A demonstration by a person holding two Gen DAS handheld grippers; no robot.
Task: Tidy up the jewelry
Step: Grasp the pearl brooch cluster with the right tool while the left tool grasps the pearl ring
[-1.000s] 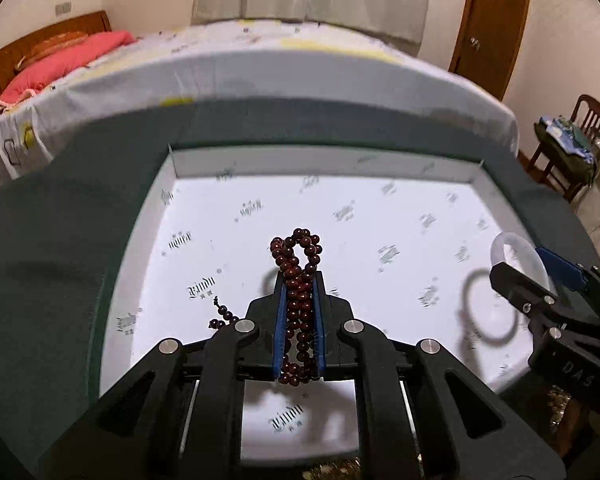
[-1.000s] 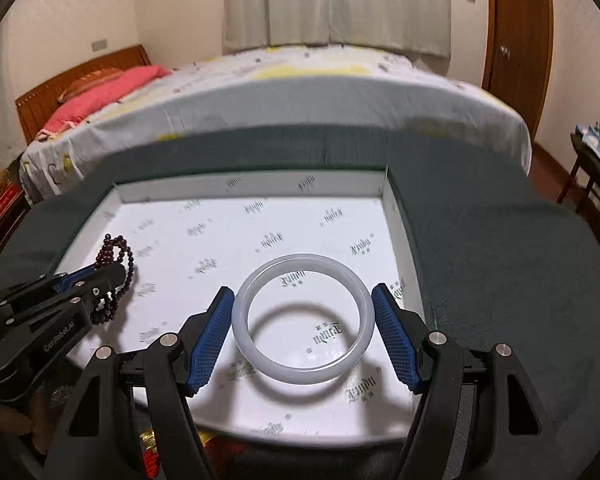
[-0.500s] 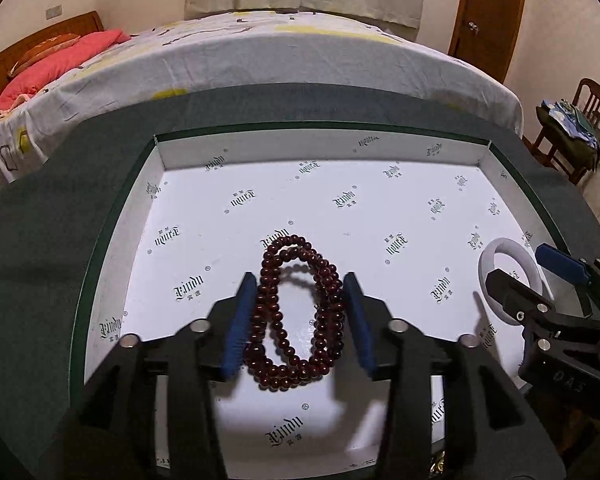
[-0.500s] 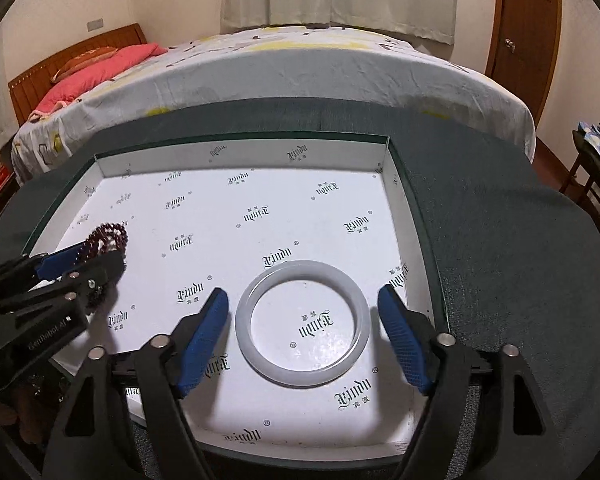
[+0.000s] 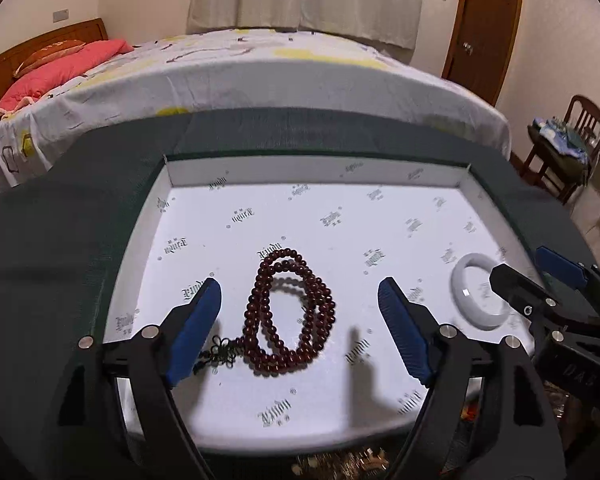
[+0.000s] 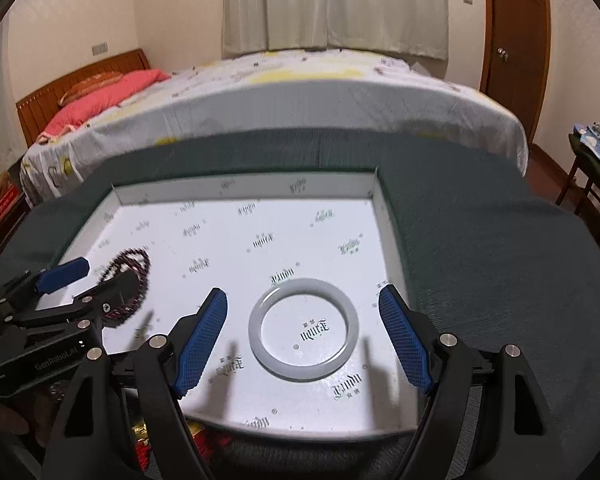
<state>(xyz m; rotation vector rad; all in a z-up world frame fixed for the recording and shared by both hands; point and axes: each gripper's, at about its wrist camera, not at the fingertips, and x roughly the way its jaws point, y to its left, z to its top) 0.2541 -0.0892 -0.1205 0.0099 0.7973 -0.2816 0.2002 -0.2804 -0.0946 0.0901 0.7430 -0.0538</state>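
Observation:
A dark red bead bracelet [image 5: 290, 312] lies looped on the floor of a shallow white box [image 5: 316, 168]. My left gripper [image 5: 300, 320] is open and empty, its blue pads on either side of the beads and a little above them. A white jade bangle [image 6: 303, 329] lies flat in the box near its right wall. My right gripper [image 6: 302, 334] is open and empty, its pads wide on either side of the bangle. The bangle also shows in the left wrist view [image 5: 480, 295], and the beads show in the right wrist view [image 6: 130, 276].
The box sits on a dark green cloth [image 6: 480, 248] over a table. A bed [image 5: 240, 64] stands behind it, a door [image 5: 484, 28] and a chair [image 5: 568, 148] to the right. Gold and red trinkets [image 5: 340, 462] lie below the box's near edge.
My left gripper has opened and let the bead bracelet drop onto the box floor. My right gripper has released the bangle. Both grippers have drawn back and up.

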